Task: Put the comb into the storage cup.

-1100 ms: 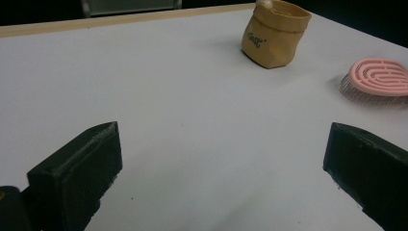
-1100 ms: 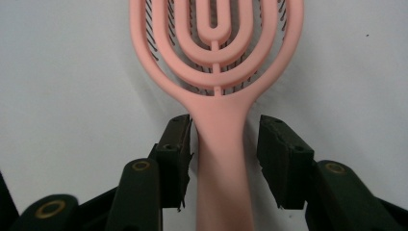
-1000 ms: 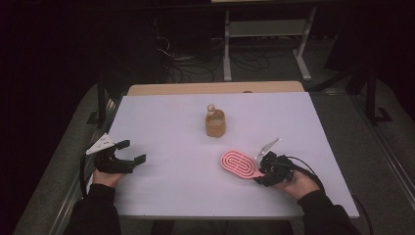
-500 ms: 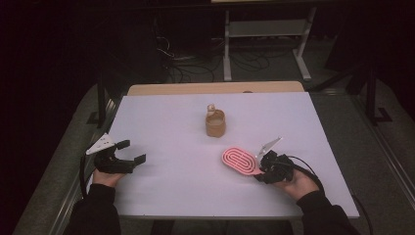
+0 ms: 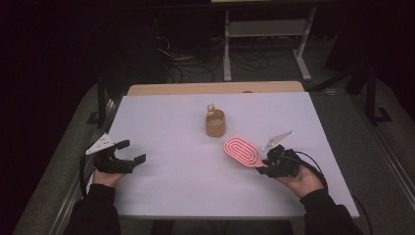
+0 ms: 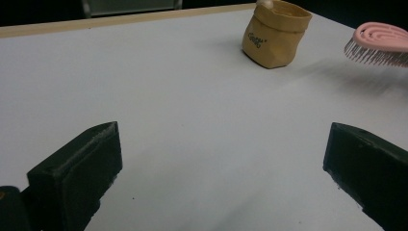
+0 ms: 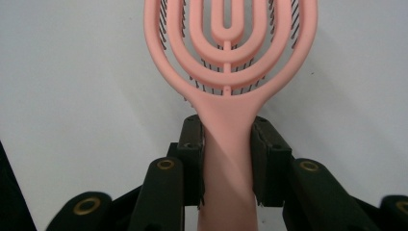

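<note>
White table (image 5: 161, 196), dark surroundings. Right gripper (image 7: 226, 159) is clamped on the handle of the pink brush (image 5: 242, 152), held bristles-down just right of the tan pouch (image 5: 215, 124). Left gripper (image 5: 128, 152) rests spread, well left of pouch. Pickup judged done; placement remains.

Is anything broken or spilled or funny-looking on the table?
Nothing stands out. The right gripper holds the pink hairbrush by its handle, bristles down. The small tan bag stands upright, and the left gripper waits open.
</note>
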The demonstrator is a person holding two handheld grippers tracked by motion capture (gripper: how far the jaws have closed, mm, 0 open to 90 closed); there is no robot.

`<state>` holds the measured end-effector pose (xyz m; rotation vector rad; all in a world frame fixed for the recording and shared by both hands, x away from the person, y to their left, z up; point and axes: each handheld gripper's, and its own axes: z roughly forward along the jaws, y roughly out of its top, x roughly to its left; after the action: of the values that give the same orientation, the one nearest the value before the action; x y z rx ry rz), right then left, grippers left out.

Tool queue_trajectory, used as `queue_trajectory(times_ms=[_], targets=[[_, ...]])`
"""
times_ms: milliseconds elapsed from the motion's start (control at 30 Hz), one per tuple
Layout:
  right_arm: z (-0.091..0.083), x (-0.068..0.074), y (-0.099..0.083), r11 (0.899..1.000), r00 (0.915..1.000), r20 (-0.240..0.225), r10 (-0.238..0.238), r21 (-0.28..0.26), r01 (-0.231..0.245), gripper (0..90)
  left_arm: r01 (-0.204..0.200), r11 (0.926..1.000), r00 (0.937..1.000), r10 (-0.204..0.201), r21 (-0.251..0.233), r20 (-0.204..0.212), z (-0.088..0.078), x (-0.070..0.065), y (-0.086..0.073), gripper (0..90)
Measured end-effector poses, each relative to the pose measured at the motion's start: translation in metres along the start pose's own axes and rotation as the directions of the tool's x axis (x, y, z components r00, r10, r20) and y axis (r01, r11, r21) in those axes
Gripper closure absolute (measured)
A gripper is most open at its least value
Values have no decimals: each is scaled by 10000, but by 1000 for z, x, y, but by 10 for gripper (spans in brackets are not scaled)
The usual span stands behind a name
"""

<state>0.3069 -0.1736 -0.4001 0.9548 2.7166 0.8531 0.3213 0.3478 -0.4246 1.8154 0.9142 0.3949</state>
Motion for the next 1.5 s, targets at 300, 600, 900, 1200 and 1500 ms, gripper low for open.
queue_trajectory(times_ms=[300,600,900,1200,1500], targets=[[-5,-2,8,9995,9999,-71,-120,-283,118,682,59,10000,10000,-59,5,9,1,0,0,0],[-12,-2,22,9975,9986,-416,-321,-638,294,682,127,9999,9999,-127,-23,19,0,0,-1,0],[-25,-2,35,9936,9979,-342,-548,-1004,511,682,200,9998,9998,-200,-73,-10,-2,-2,-2,0],[-37,-8,51,9872,9980,-177,-615,-1487,582,682,107,9997,9990,-97,-211,440,-1,-11,7,0],[-46,-11,74,9820,9955,-51,-950,-1642,929,682,327,9966,9956,-258,-762,899,-5,-17,25,0]])
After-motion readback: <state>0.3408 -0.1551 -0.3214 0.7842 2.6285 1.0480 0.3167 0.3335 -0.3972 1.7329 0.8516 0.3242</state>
